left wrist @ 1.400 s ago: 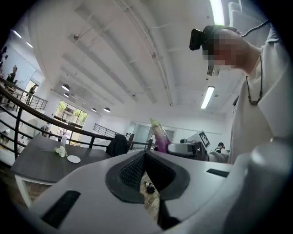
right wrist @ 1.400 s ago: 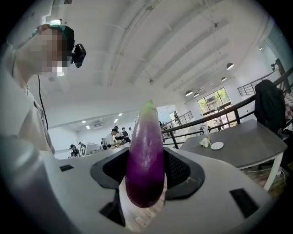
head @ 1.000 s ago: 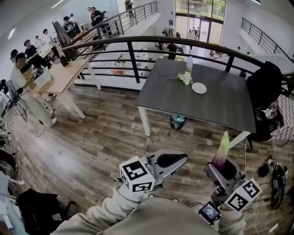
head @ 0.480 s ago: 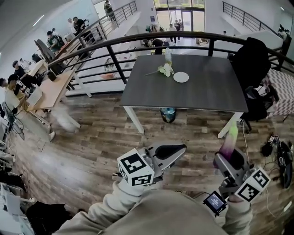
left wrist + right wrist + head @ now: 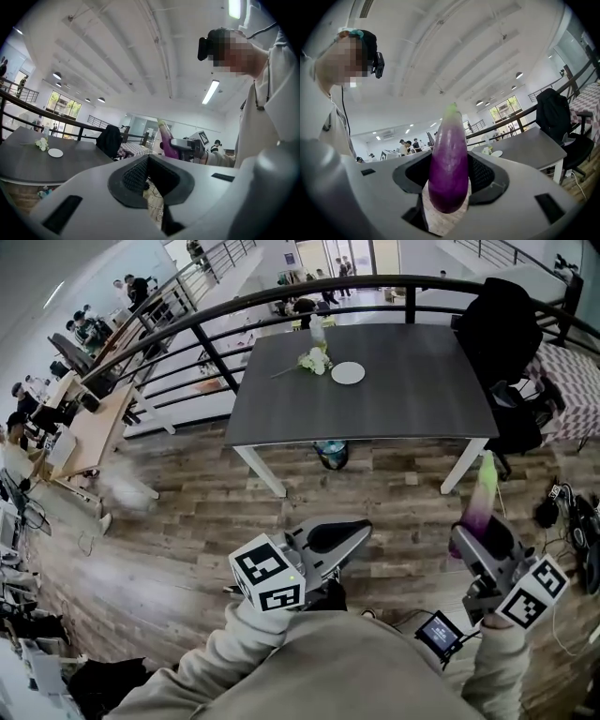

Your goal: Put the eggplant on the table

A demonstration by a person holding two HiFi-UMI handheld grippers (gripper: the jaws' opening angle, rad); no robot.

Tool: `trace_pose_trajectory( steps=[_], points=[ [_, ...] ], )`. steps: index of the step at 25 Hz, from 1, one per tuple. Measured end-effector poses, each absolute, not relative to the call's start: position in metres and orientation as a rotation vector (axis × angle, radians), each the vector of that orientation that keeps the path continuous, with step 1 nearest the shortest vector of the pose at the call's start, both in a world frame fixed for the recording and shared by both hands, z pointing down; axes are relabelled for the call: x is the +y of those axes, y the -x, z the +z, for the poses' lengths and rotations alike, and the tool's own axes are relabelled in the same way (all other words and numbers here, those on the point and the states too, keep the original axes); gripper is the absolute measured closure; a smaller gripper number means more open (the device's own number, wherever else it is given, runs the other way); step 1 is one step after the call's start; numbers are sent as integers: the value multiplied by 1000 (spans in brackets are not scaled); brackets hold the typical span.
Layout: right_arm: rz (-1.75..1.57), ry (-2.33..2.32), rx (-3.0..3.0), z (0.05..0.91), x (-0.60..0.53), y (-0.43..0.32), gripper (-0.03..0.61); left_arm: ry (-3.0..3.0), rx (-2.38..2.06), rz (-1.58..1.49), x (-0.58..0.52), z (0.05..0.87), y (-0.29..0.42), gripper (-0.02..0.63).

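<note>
Clamped low on glossy purple eggplant [image 5: 449,159] with right gripper [image 5: 473,540], left gripper [image 5: 149,161] closed empty; could topple out before dark grey table [image 5: 403,381].

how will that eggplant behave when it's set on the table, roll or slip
Its glossy, smooth skin probably makes the eggplant slippery in the right tongs. Rounded and tapered, it would likely tip if stood upright on the table, then roll in a curve.

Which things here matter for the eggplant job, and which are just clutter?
Job: eggplant, held in the right gripper; dark table.
Lying about: white plate, flowers, bottle, jacket-draped chair; left gripper, empty.
</note>
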State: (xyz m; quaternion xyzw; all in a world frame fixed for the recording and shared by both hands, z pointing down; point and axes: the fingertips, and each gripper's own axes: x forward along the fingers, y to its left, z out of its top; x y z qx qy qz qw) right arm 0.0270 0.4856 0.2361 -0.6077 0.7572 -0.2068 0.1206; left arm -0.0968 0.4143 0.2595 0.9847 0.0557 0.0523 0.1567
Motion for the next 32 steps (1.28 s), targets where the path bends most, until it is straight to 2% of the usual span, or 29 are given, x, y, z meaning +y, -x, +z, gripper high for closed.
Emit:
trace_pose_trajectory(
  steps=[10, 19, 32],
  points=[
    [-646, 1822, 2167, 239, 427, -54, 345, -2842, 288, 110, 358, 251, 48, 607],
    [-656, 1848, 2167, 225, 389, -52, 345, -2783, 292, 74, 310, 242, 52, 607],
    [-701, 1837, 2210, 235, 254, -44, 345, -2812, 258, 122, 178, 268, 69, 607]
  ],
)
